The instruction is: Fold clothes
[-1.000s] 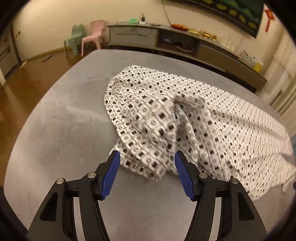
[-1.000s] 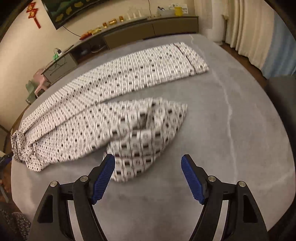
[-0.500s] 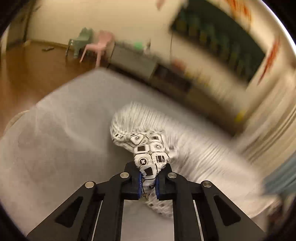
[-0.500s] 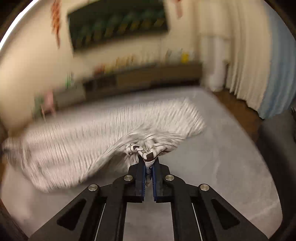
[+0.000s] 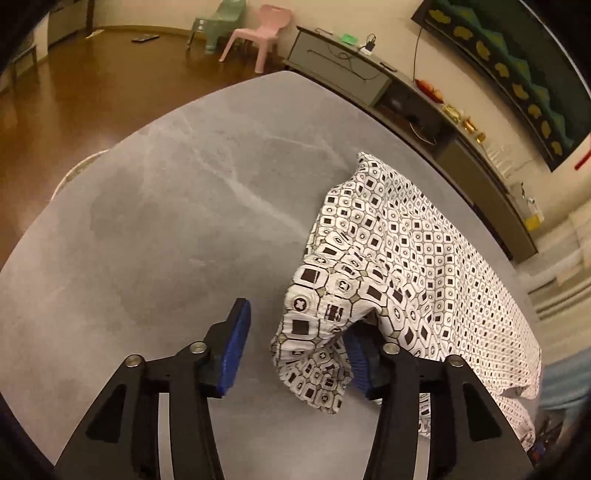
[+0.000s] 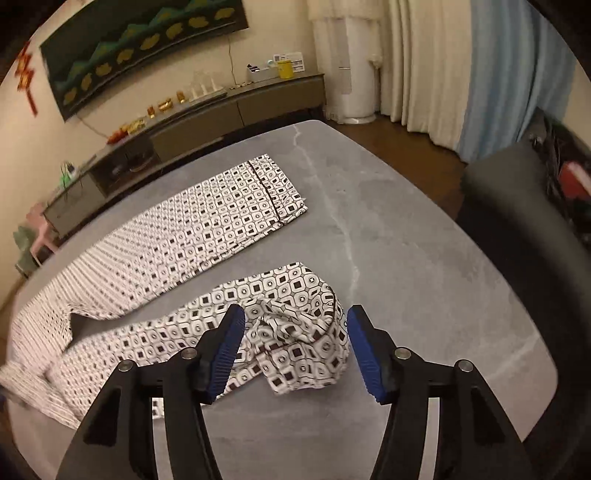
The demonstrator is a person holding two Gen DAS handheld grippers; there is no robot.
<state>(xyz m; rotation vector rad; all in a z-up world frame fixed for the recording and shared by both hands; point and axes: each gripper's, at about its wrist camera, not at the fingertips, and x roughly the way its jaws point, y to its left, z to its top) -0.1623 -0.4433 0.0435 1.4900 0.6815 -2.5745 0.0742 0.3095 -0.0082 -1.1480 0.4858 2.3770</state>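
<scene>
White trousers with a pattern of black squares [image 6: 207,221] lie on the grey marble table [image 6: 406,277]. One leg lies flat at the far side. The near leg ends in a bunched cuff [image 6: 295,332] that rests on the table between the fingers of my right gripper [image 6: 295,314], which is open. In the left wrist view the other end of the trousers [image 5: 388,258] rises in a crumpled fold. It drapes over the right finger of my left gripper [image 5: 297,325], which is open too. That finger's tip is hidden under the cloth.
A long low cabinet [image 5: 369,77] runs along the wall behind the table [image 5: 166,221]. A pink chair [image 5: 258,33] and a green chair [image 5: 218,22] stand on the wooden floor. A dark chair [image 6: 517,229] is close to the table's right edge, with curtains [image 6: 480,74] behind it.
Half a second ago both grippers were shut on the raised cloth. Now both have opened and let go, and the cloth has dropped back onto the table.
</scene>
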